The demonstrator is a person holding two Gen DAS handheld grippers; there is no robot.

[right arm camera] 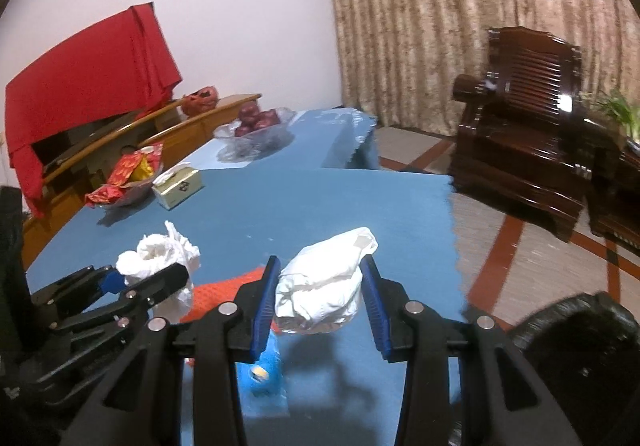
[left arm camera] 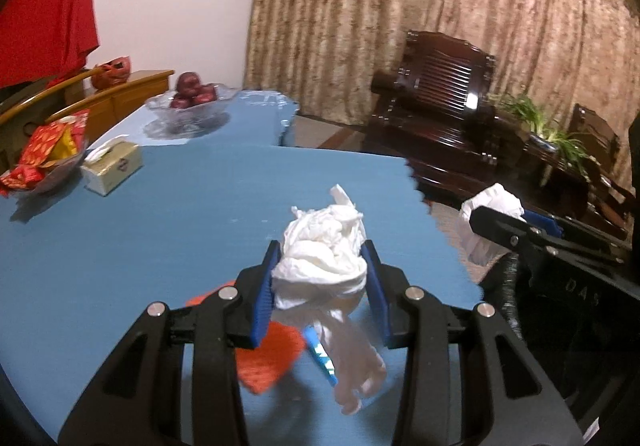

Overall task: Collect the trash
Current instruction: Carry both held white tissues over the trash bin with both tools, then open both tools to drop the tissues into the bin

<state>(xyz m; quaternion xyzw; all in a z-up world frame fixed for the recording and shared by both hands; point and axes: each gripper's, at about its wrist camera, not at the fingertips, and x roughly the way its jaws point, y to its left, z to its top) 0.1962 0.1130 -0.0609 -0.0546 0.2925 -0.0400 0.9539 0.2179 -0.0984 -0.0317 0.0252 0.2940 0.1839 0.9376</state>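
My left gripper (left arm camera: 322, 266) is shut on a crumpled white tissue wad (left arm camera: 324, 246) and holds it above the blue table (left arm camera: 160, 230); a tail of tissue hangs below. It also shows in the right wrist view (right arm camera: 156, 278). My right gripper (right arm camera: 320, 278) is shut on a second white crumpled wad (right arm camera: 324, 278), also lifted; it shows at the right of the left wrist view (left arm camera: 492, 217). Under the grippers on the table lie an orange-red net scrap (left arm camera: 268, 358) and a blue wrapper (right arm camera: 262, 362). A black bin bag (right arm camera: 576, 346) sits at lower right.
A tissue box (left arm camera: 112, 165), a dish of red packets (left arm camera: 44, 157) and a glass bowl of apples (left arm camera: 192, 101) stand at the table's far left. A dark wooden chair (right arm camera: 524, 133) and a plant (left arm camera: 536, 121) are beyond the table's right edge.
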